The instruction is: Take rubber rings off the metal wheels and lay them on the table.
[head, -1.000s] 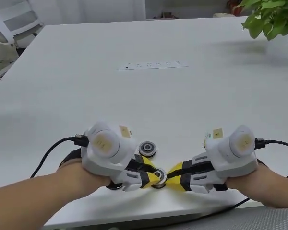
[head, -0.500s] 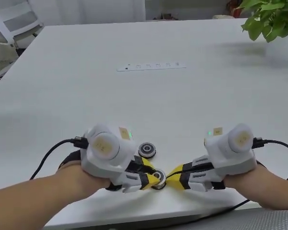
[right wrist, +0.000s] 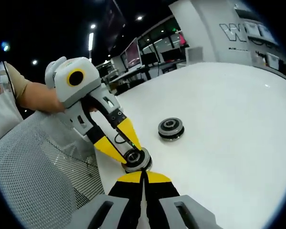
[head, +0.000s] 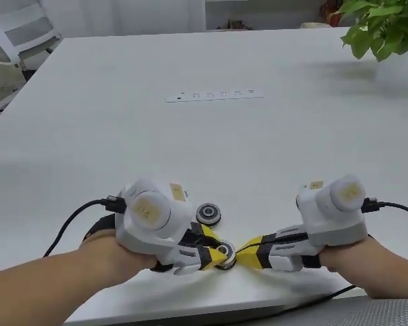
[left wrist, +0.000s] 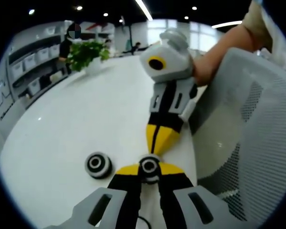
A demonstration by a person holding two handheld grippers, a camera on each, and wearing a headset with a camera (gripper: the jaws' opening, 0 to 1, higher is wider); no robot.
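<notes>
Unmoved — left gripper (head: 217, 252) clamps near wheel (left wrist: 149, 166), right gripper (right wrist: 142, 173) touching; spare wheel (head: 208, 214) beside.

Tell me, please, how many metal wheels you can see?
2. One wheel is clamped in the left gripper, the right gripper touching it; the other wheel lies free on the table just beyond. None seems hidden.

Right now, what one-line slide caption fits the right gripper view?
Left hand-held gripper clamps a metal wheel, shut right hand-held gripper touching its rim; second wheel lies apart on the table.
</notes>
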